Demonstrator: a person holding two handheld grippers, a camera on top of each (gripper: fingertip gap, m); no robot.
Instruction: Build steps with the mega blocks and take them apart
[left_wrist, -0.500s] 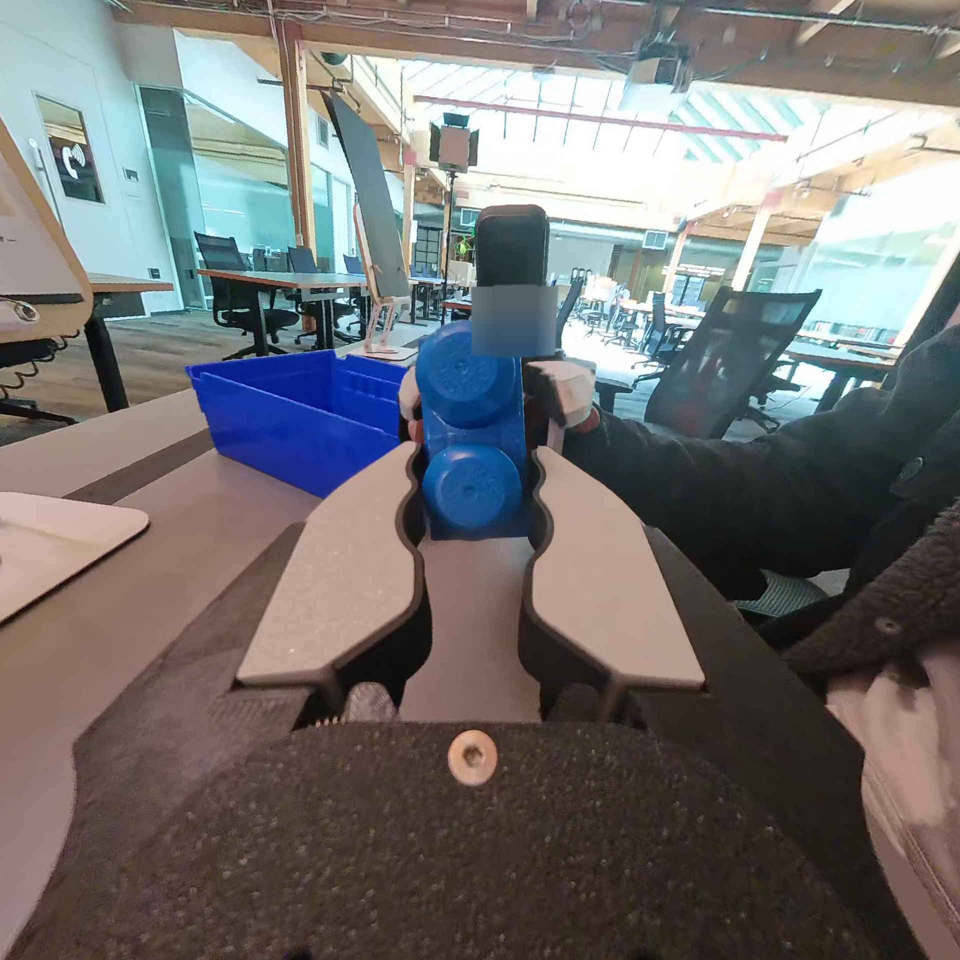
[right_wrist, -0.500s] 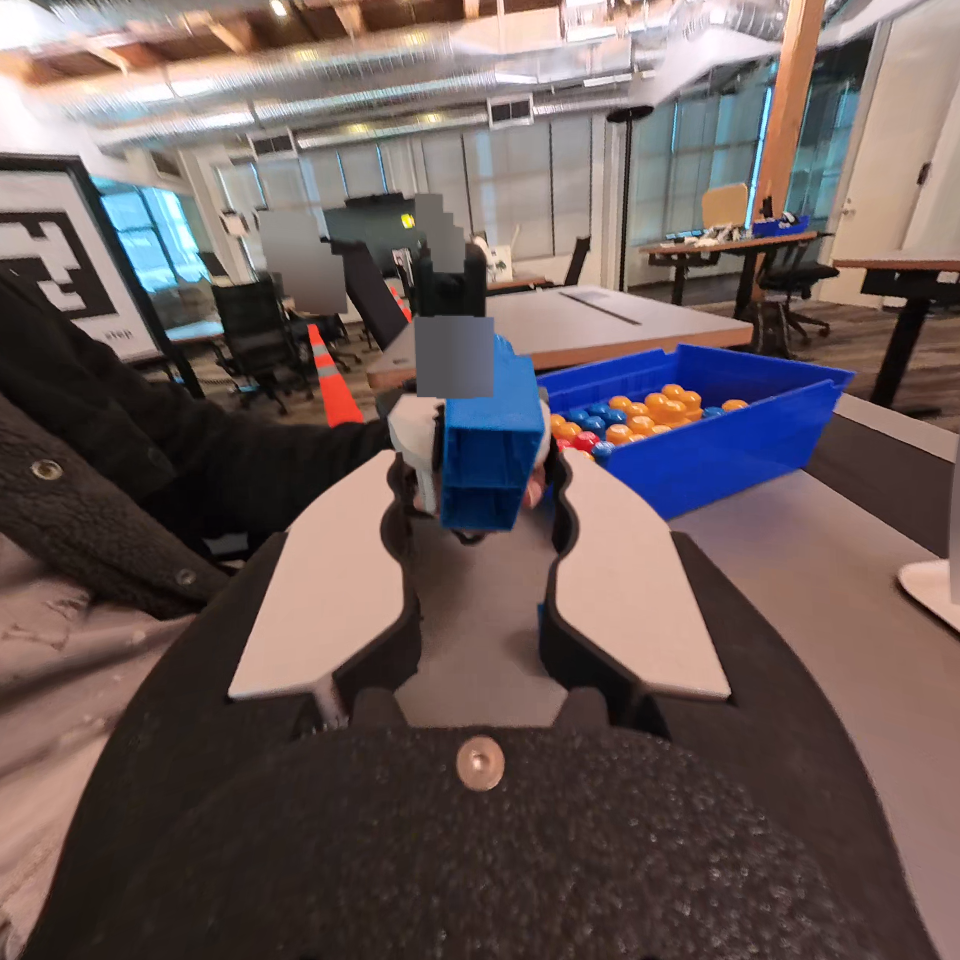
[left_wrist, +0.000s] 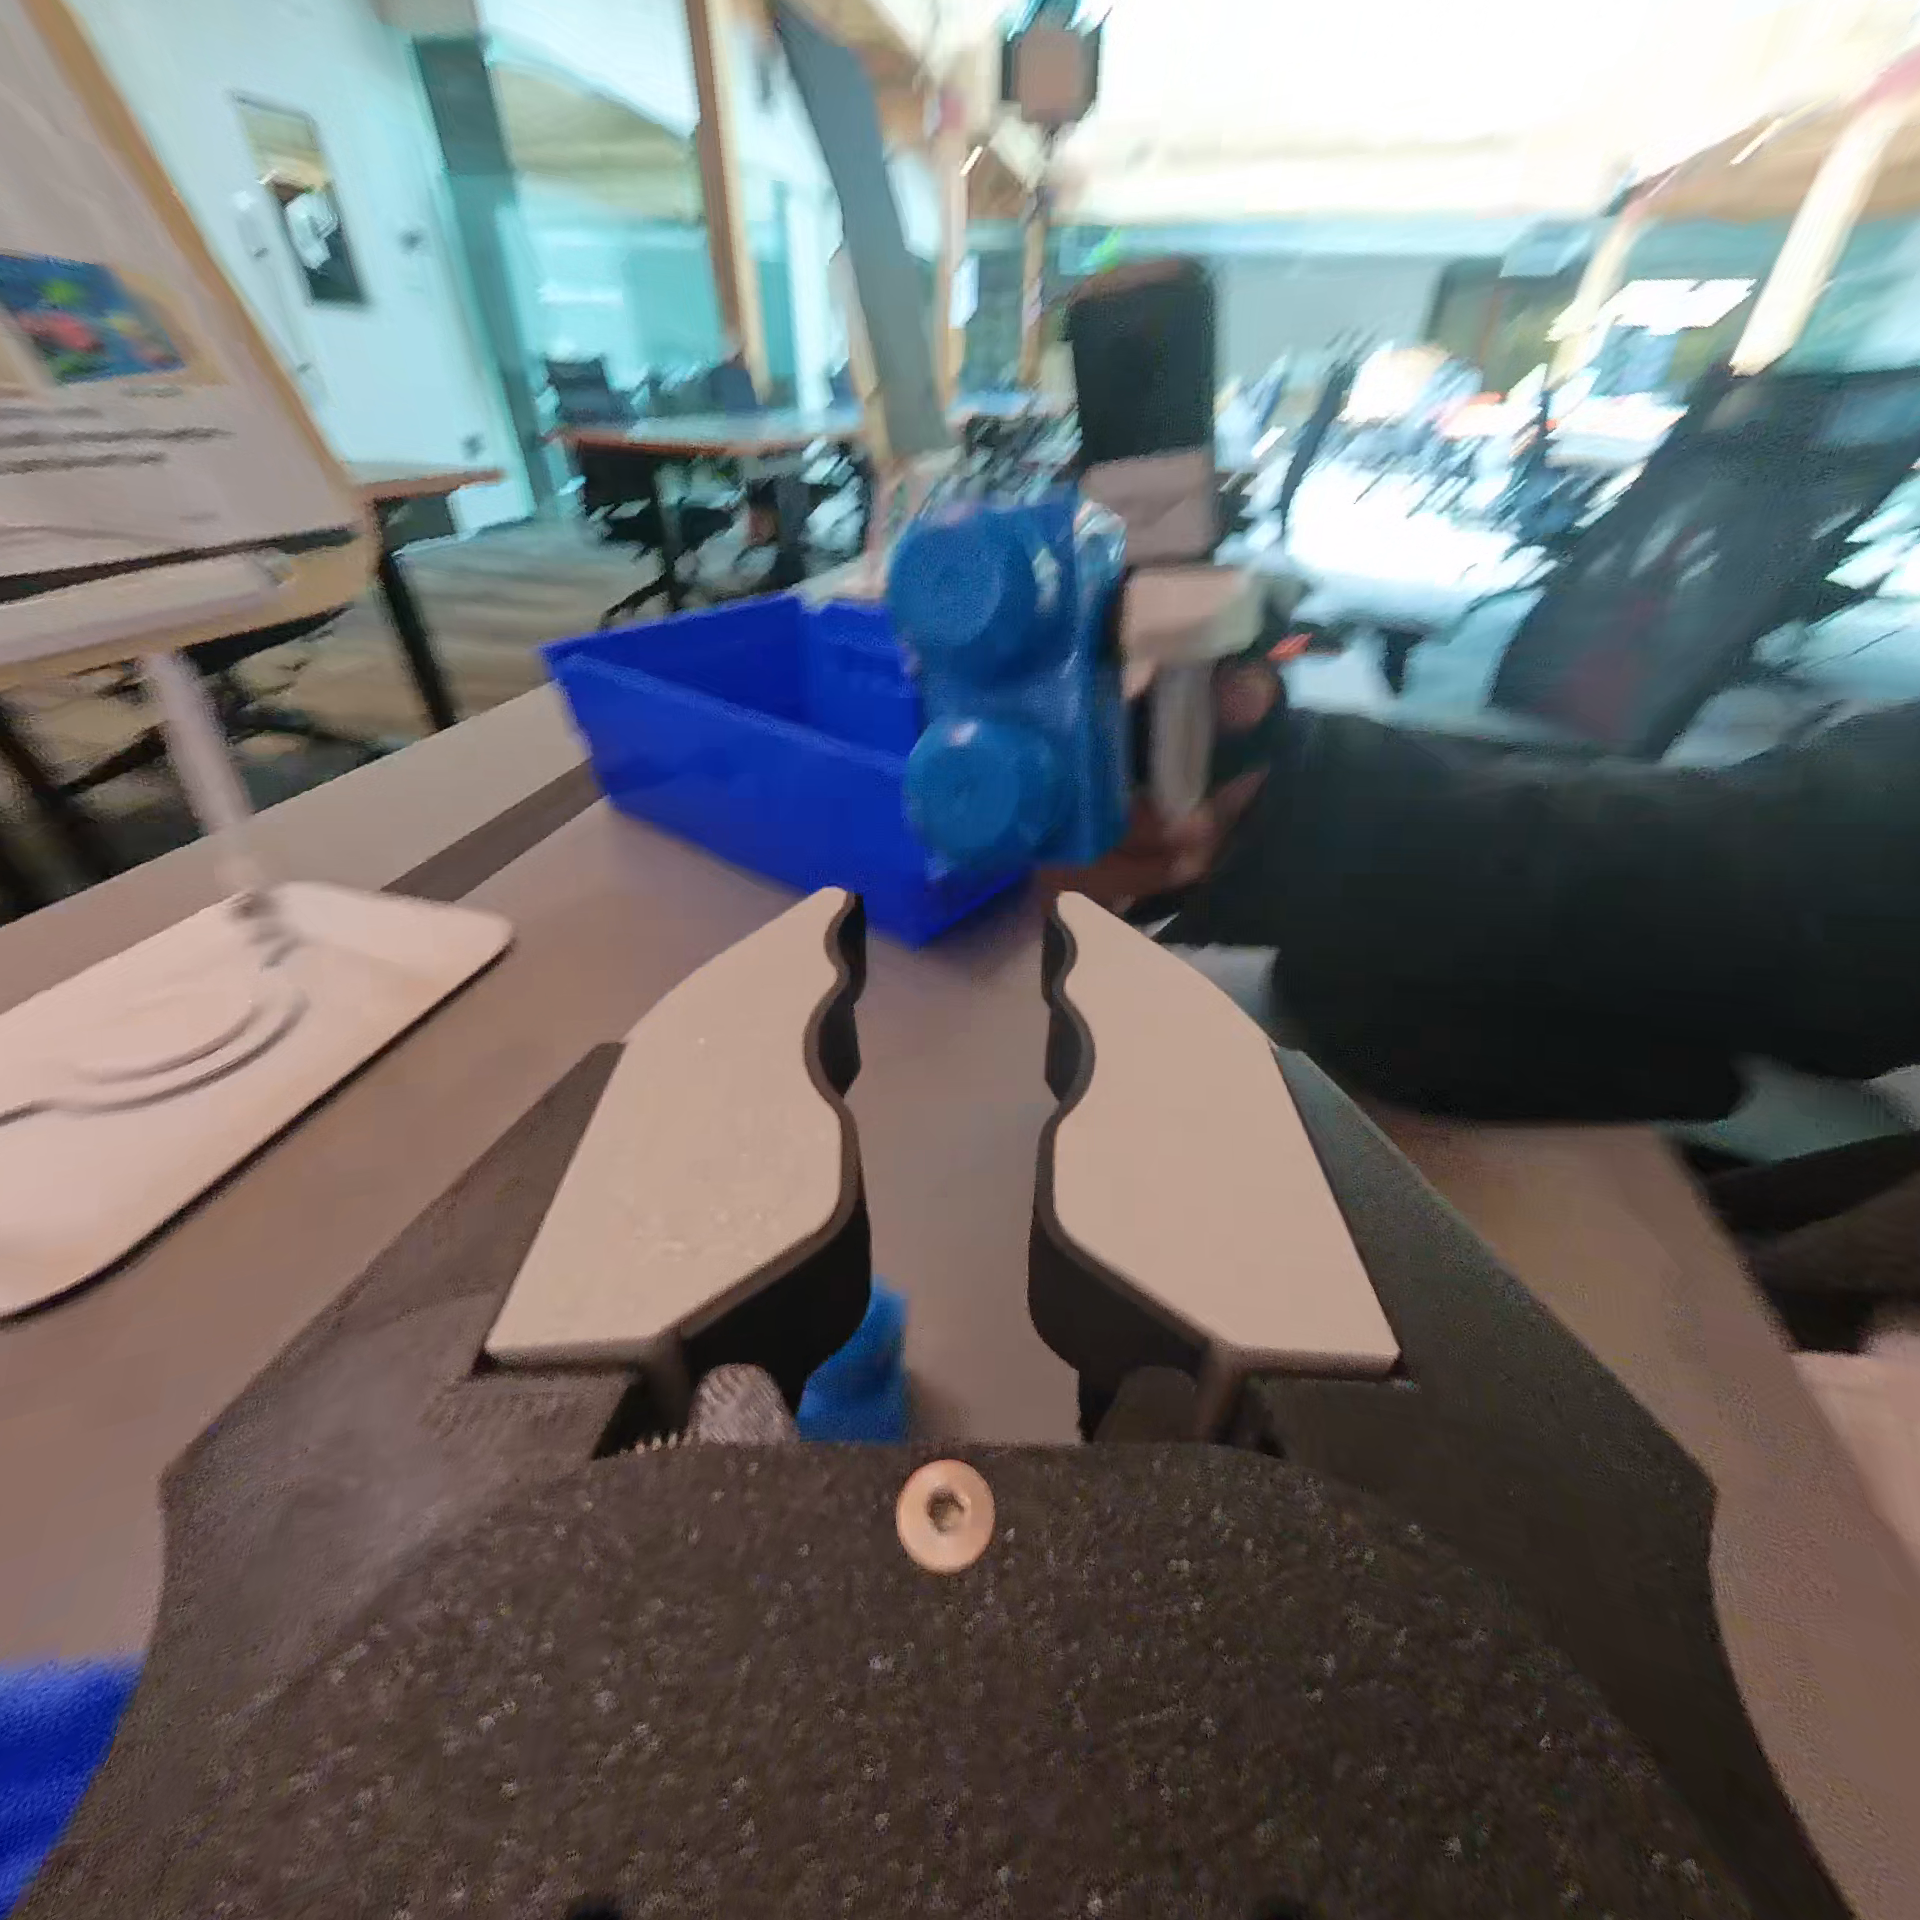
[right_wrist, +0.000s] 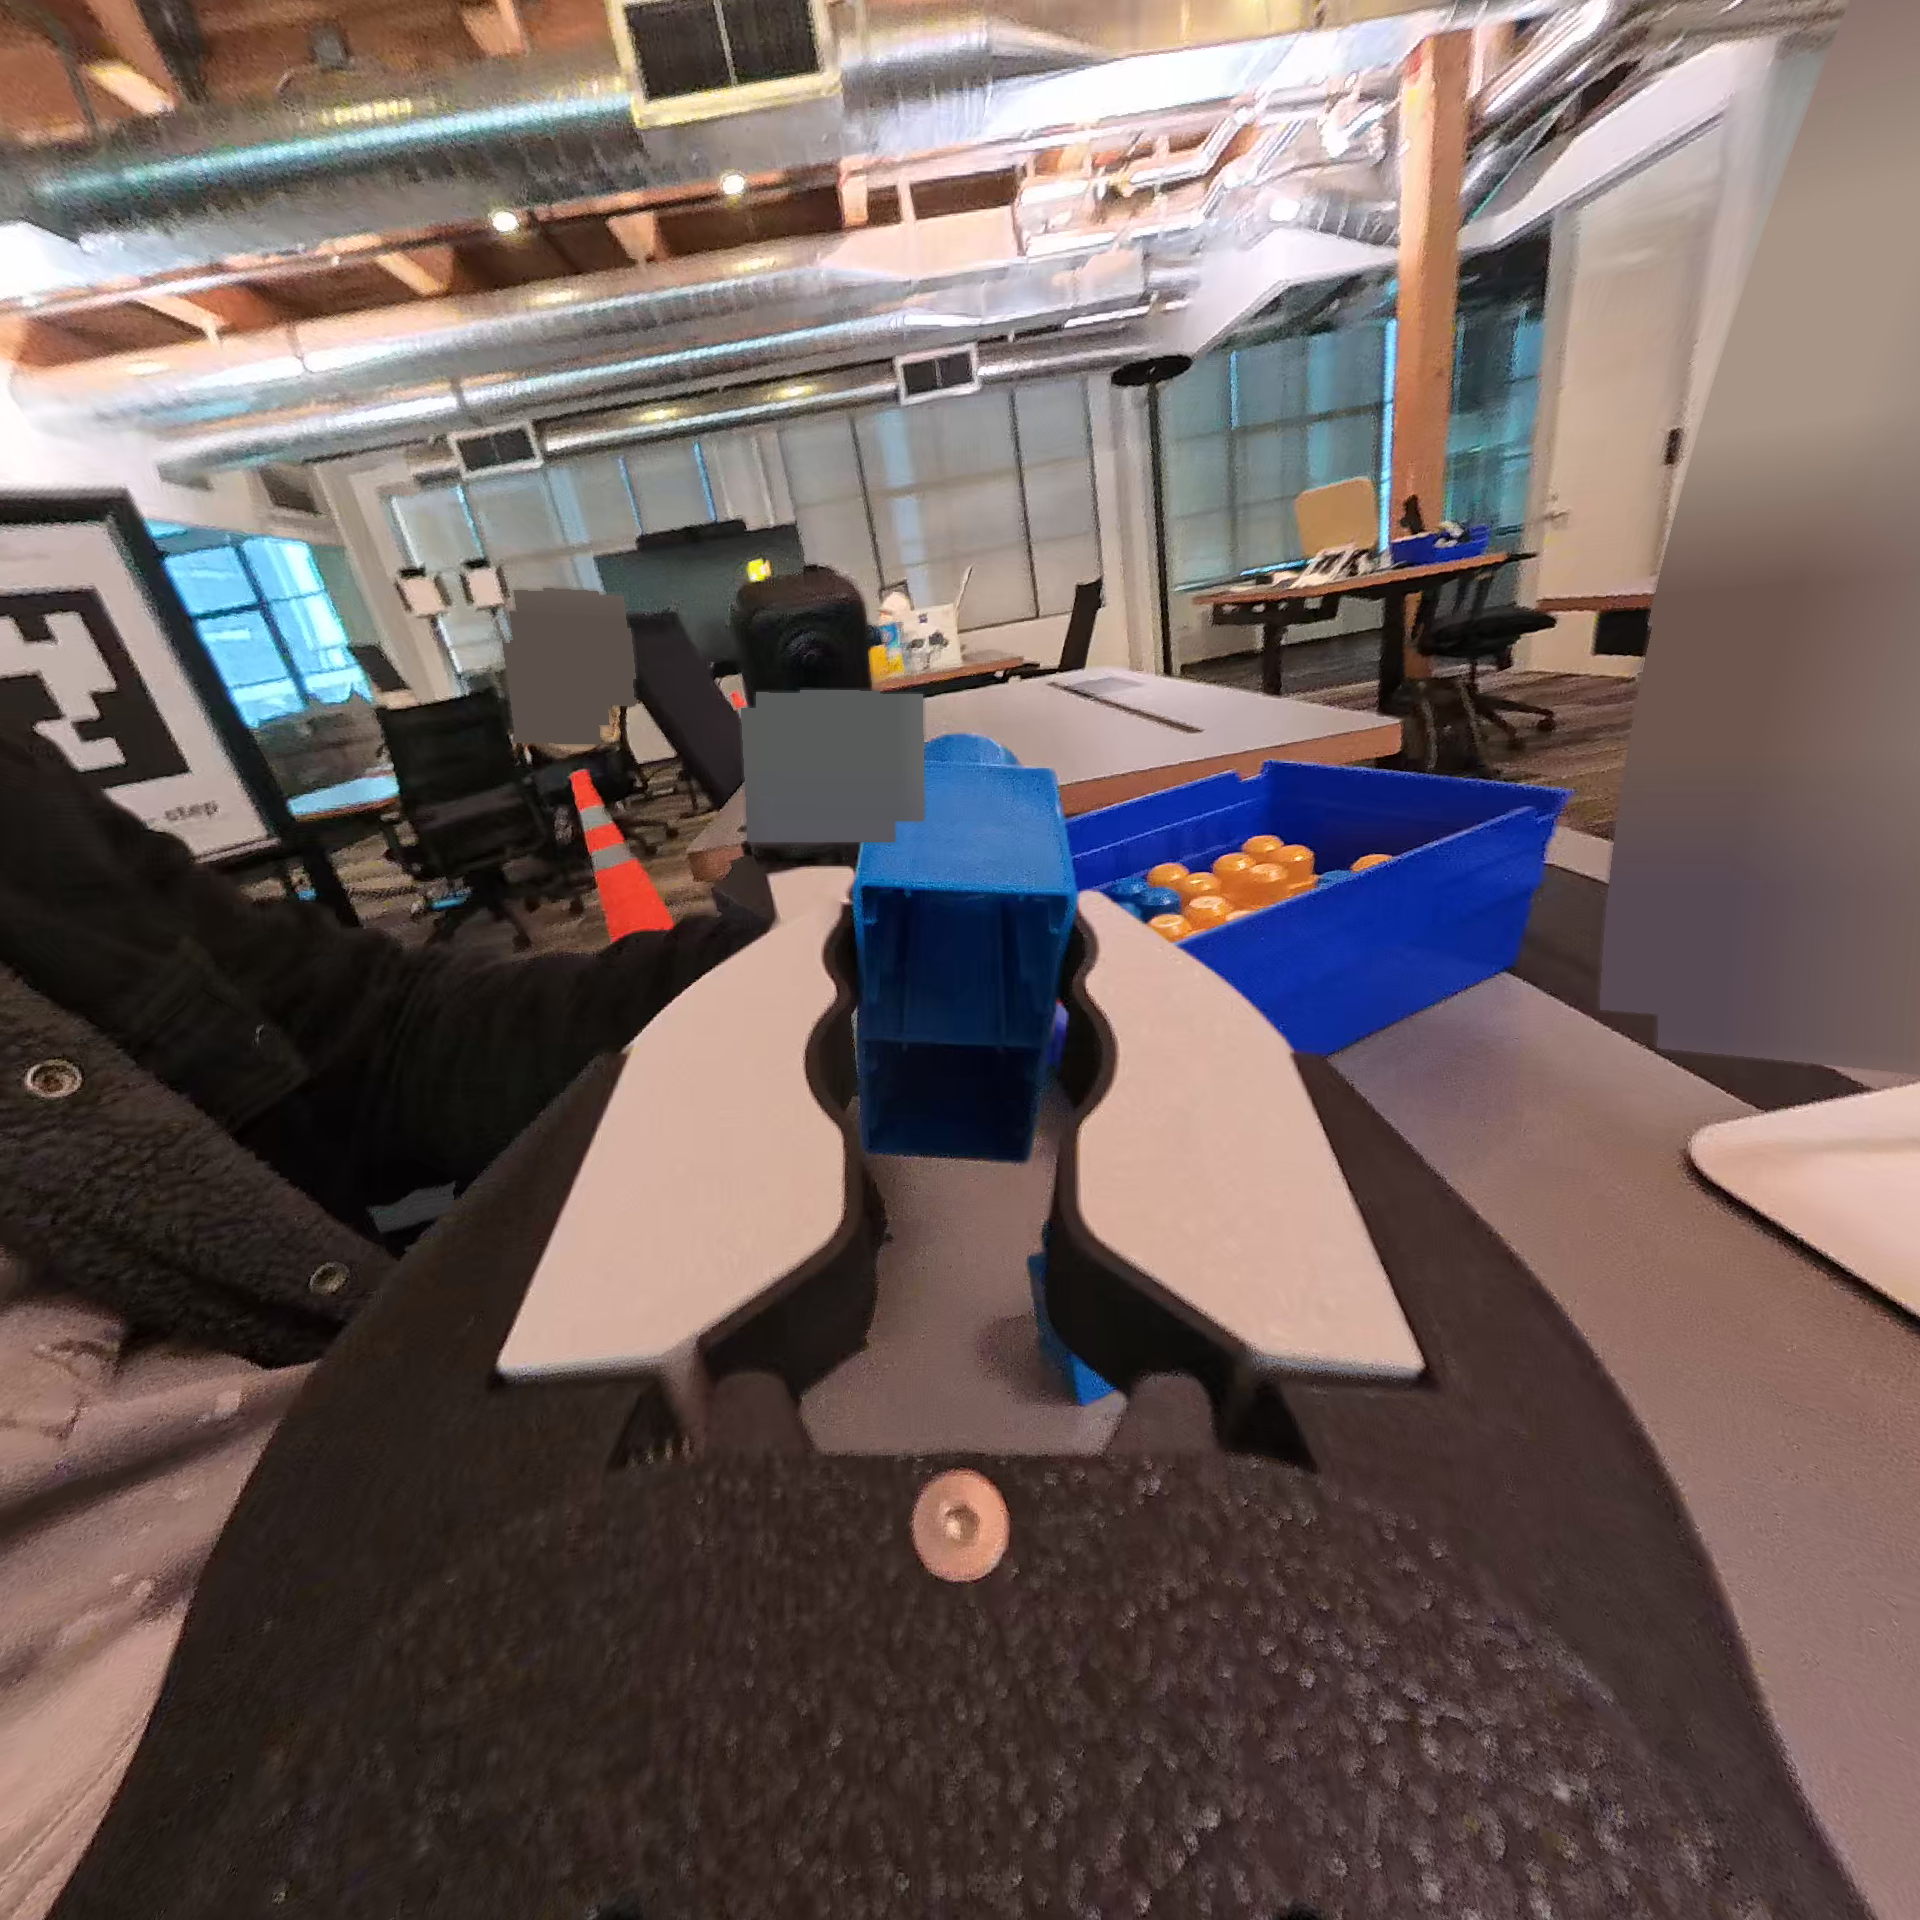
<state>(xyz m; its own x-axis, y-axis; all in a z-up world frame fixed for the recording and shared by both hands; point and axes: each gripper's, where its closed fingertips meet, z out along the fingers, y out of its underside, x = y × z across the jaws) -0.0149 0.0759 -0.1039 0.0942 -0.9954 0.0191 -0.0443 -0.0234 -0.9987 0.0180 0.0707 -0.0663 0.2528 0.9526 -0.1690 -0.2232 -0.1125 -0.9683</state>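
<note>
My right gripper (right_wrist: 956, 906) is shut on a blue two-stud mega block (right_wrist: 951, 997), seen from its hollow underside and held above the table. In the left wrist view the same block (left_wrist: 1003, 686) shows stud side on, held by the right gripper's white fingers (left_wrist: 1179, 623). My left gripper (left_wrist: 951, 920) is drawn back from the block, its jaws apart and empty. A second blue block (left_wrist: 852, 1371) lies on the table under the left gripper. Another blue piece (right_wrist: 1070, 1340) lies under the right gripper's finger.
A blue bin (right_wrist: 1371, 945) holding orange blocks (right_wrist: 1236, 873) and blue ones stands on the grey table (right_wrist: 1558, 1195); it also shows in the left wrist view (left_wrist: 727, 727). A white stand base (left_wrist: 208, 1039) lies to the left. A person's black sleeve (left_wrist: 1558, 883) reaches across. There is about 5 cm between the tips of the two grippers.
My left gripper has let go of the blue block and pulled back and down from it. The block has stayed in the right gripper, which has lifted slightly.
</note>
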